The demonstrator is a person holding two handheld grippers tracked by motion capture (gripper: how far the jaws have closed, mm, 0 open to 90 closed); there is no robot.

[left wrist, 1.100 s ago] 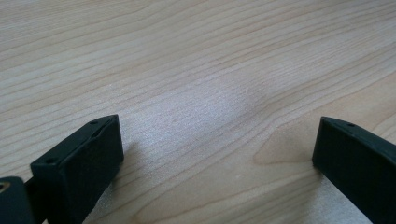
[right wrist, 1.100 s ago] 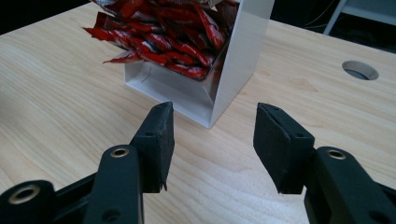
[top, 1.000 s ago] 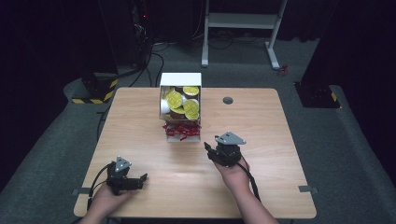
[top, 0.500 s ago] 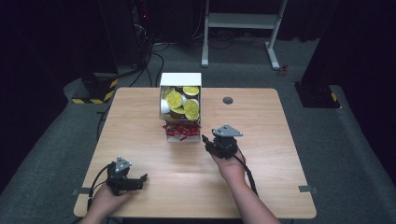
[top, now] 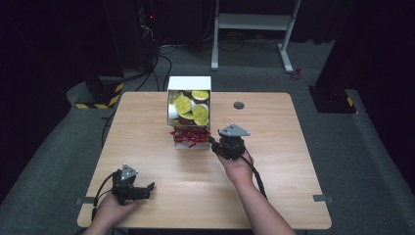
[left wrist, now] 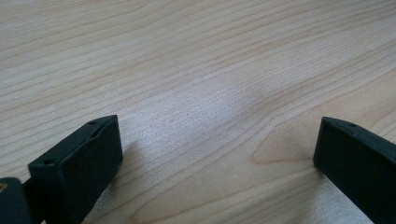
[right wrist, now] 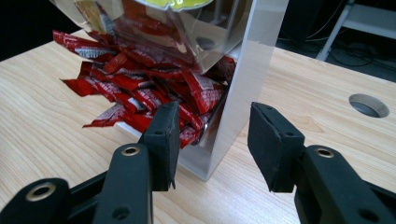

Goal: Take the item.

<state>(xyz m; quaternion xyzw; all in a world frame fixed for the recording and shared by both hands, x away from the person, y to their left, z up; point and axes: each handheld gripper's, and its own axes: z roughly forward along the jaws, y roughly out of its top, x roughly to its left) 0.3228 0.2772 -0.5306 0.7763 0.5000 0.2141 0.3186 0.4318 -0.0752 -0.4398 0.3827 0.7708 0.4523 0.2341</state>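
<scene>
A white and clear dispenser box (top: pixel 190 84) stands at the table's far middle. It holds yellow-lidded cups (top: pixel 193 107) above and a spill of red sachets (top: pixel 188 136) at its base. My right gripper (top: pixel 214 145) is at the box's front right corner, pointing at the sachets. In the right gripper view the right gripper (right wrist: pixel 212 135) is open; its jaws have just been closing. The box's clear corner wall (right wrist: pixel 247 70) stands just ahead of the gap and the red sachets (right wrist: pixel 140 88) lie behind the left jaw, with no pad pressing on anything. My left gripper (top: pixel 147 190) rests open near the table's front left, over bare wood (left wrist: pixel 217 149).
A round cable hole (top: pixel 239 105) lies in the tabletop right of the box, also seen as the cable hole (right wrist: pixel 369 105) beyond the right jaw. A white desk frame (top: pixel 254 22) and cables stand on the floor behind the wooden table (top: pixel 293 161).
My right gripper has moved forward and slightly left, up to the box's front right corner. The left gripper has stayed in place.
</scene>
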